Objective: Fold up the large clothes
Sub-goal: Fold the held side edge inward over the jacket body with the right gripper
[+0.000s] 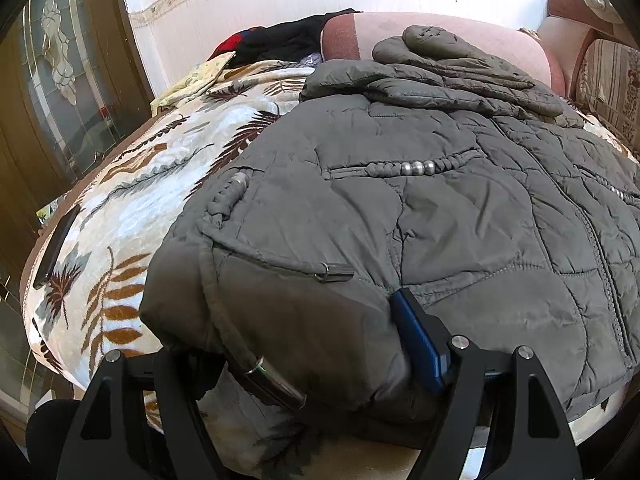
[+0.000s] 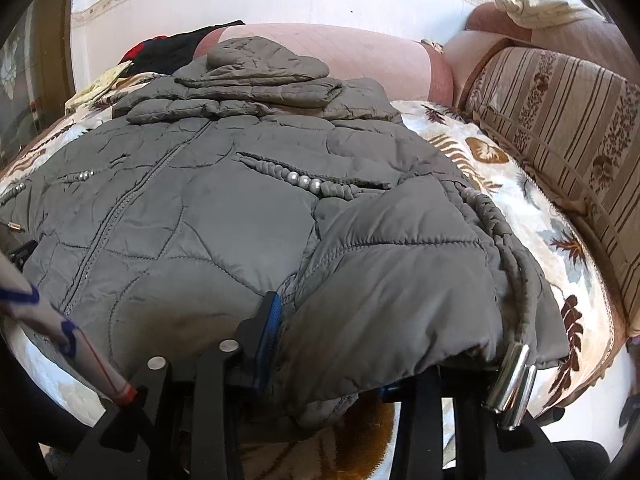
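Note:
A grey quilted jacket (image 1: 420, 200) lies front up, zipper closed, on a leaf-patterned blanket (image 1: 152, 184), its hood folded at the far end. My left gripper (image 1: 288, 328) stands wide at the jacket's near left hem corner. Its blue-padded finger (image 1: 420, 340) rests against the fabric, and the other finger is hidden under the loose corner. In the right wrist view the jacket (image 2: 200, 208) fills the middle. My right gripper (image 2: 336, 344) is shut on the near right hem corner, which bunches between the blue pad (image 2: 268, 332) and a finger hidden beneath.
Metal cord ends (image 2: 516, 380) dangle off the hem. A striped cushion (image 2: 560, 140) and a pink bolster (image 2: 360, 60) border the blanket. Dark clothes (image 1: 288, 40) lie at the back left. A wood-and-glass door (image 1: 60, 100) stands left. A white sleeve (image 2: 48, 320) shows at the left edge.

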